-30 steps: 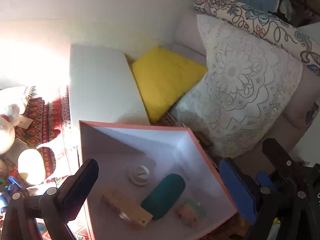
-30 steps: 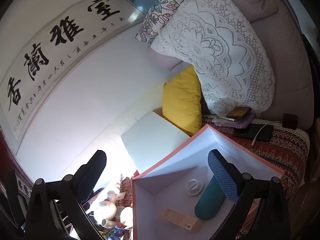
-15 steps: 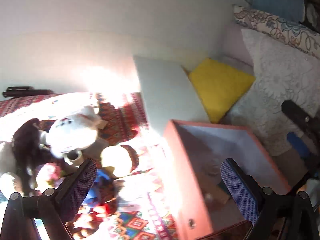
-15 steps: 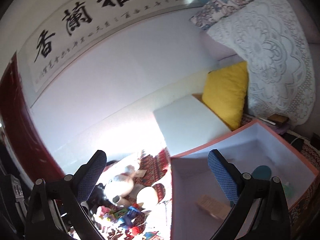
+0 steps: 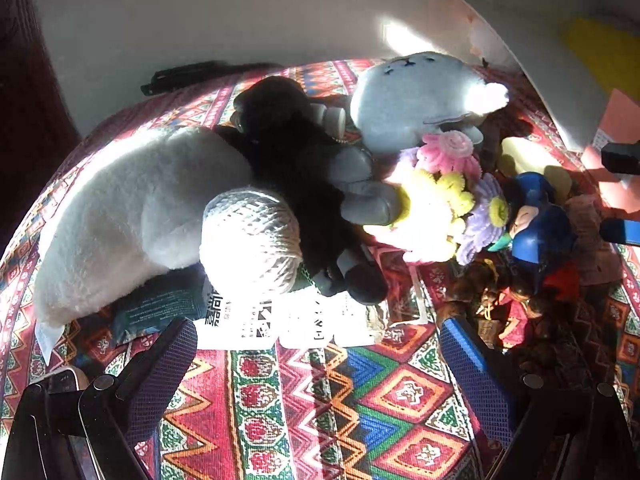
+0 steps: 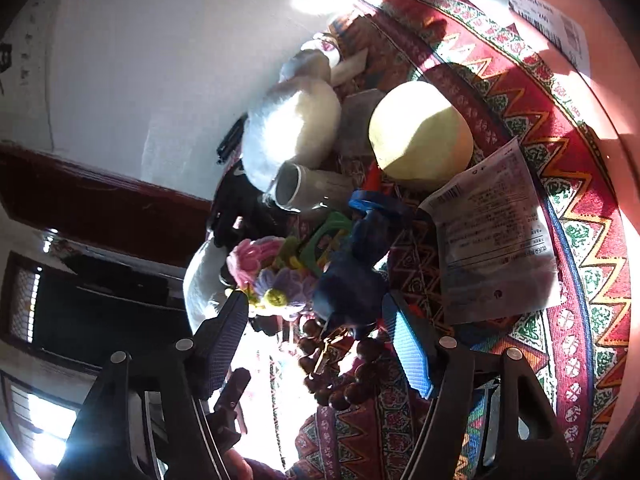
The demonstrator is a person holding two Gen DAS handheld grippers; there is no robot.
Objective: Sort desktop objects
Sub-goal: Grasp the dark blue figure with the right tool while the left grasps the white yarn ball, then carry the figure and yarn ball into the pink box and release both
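**Both grippers spread wide over the pile of toys**

The left gripper hangs with its blue-padded fingers spread apart and nothing between them, above the patterned cloth. Just ahead lies a white printed packet, partly under a ball of white string. Behind the ball sprawls a black plush toy, flanked by a white plush and a pale blue plush. To the right sit yarn flowers and a blue figure.

The right gripper is likewise released, its fingers either side of that blue figure and a string of dark beads. Beyond are a yellow ball, a clear labelled bag and the pink box wall.
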